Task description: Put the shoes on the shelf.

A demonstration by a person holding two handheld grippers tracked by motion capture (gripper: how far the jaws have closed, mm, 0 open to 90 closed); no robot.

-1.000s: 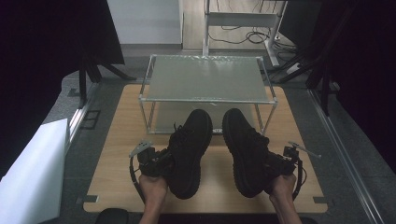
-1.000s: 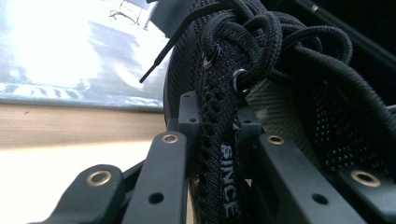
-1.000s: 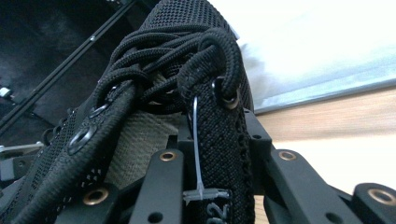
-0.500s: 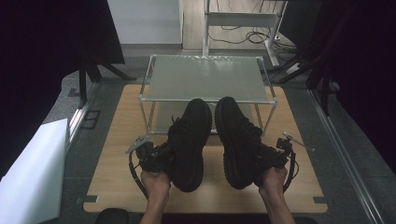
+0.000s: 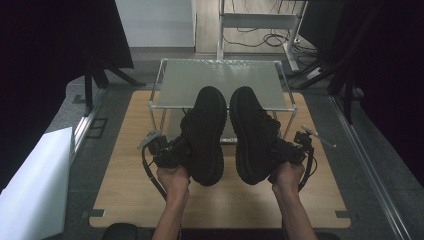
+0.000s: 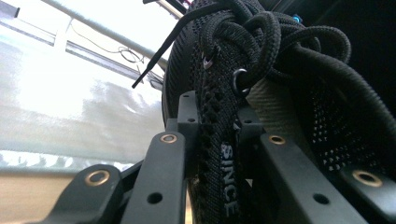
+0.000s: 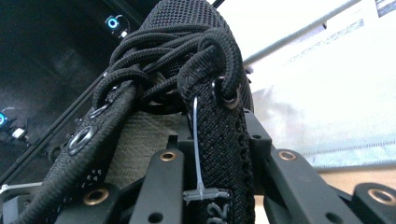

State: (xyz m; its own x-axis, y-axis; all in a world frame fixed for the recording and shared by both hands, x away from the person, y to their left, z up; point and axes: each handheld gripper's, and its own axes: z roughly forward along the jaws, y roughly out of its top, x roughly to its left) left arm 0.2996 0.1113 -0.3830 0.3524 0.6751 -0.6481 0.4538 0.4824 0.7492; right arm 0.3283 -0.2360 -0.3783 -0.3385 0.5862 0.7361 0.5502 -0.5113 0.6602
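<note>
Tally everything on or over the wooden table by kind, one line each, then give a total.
Black shoes: 2, the left shoe and the right shoe, each held up at its collar
Grippers: 2, the left gripper and the right gripper
Metal-framed rack with a frosted shelf: 1
Total: 5

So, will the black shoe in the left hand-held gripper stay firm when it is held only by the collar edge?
Probably it sags a little: the left shoe is soft knit, pinched by the left hand-held gripper at one thin edge. Its thick sole may pull the toe downward. The loose laces could swing or snag.
</note>
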